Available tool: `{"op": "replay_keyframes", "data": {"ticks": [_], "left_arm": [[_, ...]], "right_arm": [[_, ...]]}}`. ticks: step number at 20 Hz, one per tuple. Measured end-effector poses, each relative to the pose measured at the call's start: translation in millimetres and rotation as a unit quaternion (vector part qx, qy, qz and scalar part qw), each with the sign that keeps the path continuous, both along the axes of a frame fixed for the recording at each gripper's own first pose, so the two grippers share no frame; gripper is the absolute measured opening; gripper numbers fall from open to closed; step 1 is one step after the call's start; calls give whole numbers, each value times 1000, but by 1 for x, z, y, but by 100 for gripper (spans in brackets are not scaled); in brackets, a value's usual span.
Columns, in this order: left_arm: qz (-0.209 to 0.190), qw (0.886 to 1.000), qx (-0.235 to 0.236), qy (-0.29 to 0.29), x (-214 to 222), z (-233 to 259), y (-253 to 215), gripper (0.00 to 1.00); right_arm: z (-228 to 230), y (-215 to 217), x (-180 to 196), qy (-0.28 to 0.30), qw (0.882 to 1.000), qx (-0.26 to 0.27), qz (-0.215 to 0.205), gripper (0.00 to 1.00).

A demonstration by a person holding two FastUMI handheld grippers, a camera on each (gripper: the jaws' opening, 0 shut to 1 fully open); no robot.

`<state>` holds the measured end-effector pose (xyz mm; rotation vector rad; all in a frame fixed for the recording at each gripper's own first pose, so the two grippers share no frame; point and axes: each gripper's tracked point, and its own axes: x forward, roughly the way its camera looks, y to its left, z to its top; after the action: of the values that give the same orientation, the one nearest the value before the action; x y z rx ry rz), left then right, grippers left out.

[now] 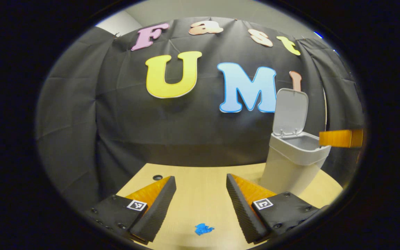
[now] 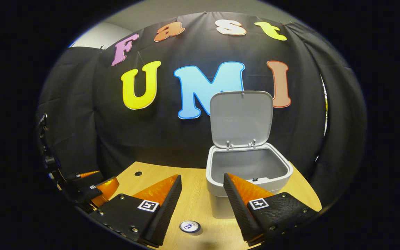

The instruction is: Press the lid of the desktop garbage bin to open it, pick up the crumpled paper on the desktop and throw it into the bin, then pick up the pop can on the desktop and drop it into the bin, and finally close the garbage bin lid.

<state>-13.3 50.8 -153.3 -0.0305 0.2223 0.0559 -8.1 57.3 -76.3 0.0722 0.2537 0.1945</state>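
- Booth setting: black cloth wall behind a pale wood desktop (image 2: 200,208); small dark round hole (image 1: 157,177) in the desktop near its far edge.
- Writing: square black-and-white coded markers on both fingers of each gripper, no legible text. Pop can top carries blue print, too small to read.
- Left gripper (image 1: 201,205), left gripper view: fingers wide apart, nothing between them, held above the desktop.
- Crumpled paper (image 1: 203,229): blue, small, lying on the desktop between and just below the left gripper's fingertips, not touched by either finger. Irregular wad, no clear long axis.
- Garbage bin (image 2: 247,180): white, upright on the desktop, long axis vertical. Lid (image 2: 241,118) is raised on its rear hinges, standing near-vertical w/ its underside facing the cameras; grey interior open to view.
- In left gripper view the bin (image 1: 290,163) stands beyond and to the right of the left gripper's right-hand finger; one finger of the other gripper (image 1: 340,138) reaches in level at the bin's rim from the right edge.
- Right gripper (image 2: 201,205), right gripper view: fingers wide apart, gripping nothing; its right-hand finger overlaps the bin's front wall in the picture, contact cannot be told.
- Pop can (image 2: 189,226): upright on the desktop, seen from above, silver top w/ pull tab, long axis vertical; between and below the right gripper's fingertips, apart from both, near the bin's front-left.
- Left gripper's body (image 2: 92,189) shows at left edge of right gripper view.
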Motion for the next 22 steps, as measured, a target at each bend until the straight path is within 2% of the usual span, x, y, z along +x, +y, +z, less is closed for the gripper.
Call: {"op": "replay_keyframes", "data": {"ticks": [9, 22], "left_arm": [[-21, 998, 1, 57, 2, -85, 15, 96], [-46, 986, -1, 163, -4, -213, -1, 96]], "right_arm": [[13, -26, -6, -6, 998, -19, -55, 79], [12, -33, -25, 11, 995, -58, -77, 79]]}}
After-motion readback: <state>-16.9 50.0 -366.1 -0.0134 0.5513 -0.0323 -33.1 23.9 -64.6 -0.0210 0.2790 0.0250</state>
